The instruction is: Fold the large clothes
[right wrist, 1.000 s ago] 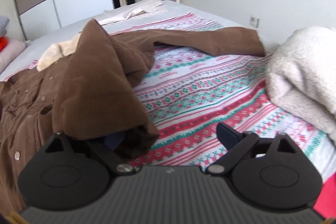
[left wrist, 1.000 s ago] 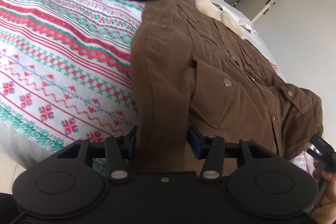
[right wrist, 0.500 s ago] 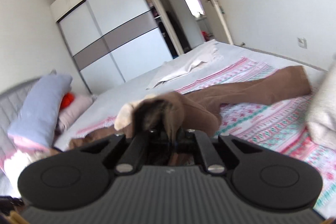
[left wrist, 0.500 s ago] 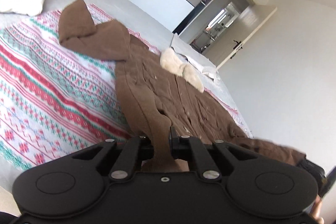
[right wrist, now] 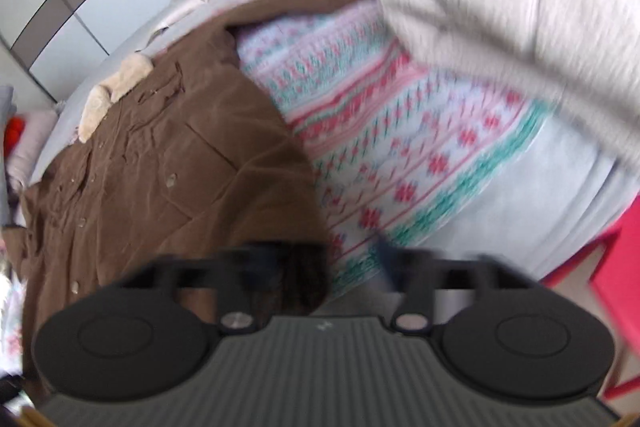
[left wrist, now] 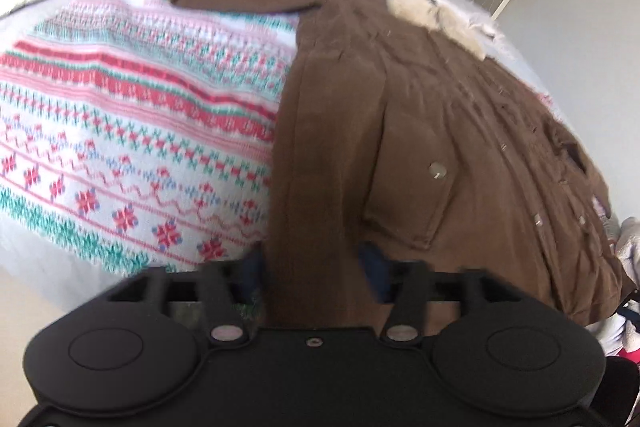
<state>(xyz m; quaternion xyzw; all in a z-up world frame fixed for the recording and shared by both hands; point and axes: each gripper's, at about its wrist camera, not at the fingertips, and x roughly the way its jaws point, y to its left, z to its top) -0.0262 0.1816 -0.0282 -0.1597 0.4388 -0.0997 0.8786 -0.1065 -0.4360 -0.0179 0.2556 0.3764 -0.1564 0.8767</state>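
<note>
Coat (left wrist: 460, 131) looks heavy and floppy, so we'd grab its hem below the fur collar (left wrist: 436, 11). Left gripper (left wrist: 312, 267) is spread around that hem, right gripper (right wrist: 316, 267) spread too.

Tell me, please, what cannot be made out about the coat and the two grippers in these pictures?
- Left wrist view: the brown coat hem runs between the left gripper fingers, and its housing hides the hem's end.
- Right wrist view: motion blur smears the right gripper; whether its left finger touches the coat is unclear.
- Right wrist view: the white blanket covers the sleeve's end.
- Both views: the snaps are too blurred to count.
</note>
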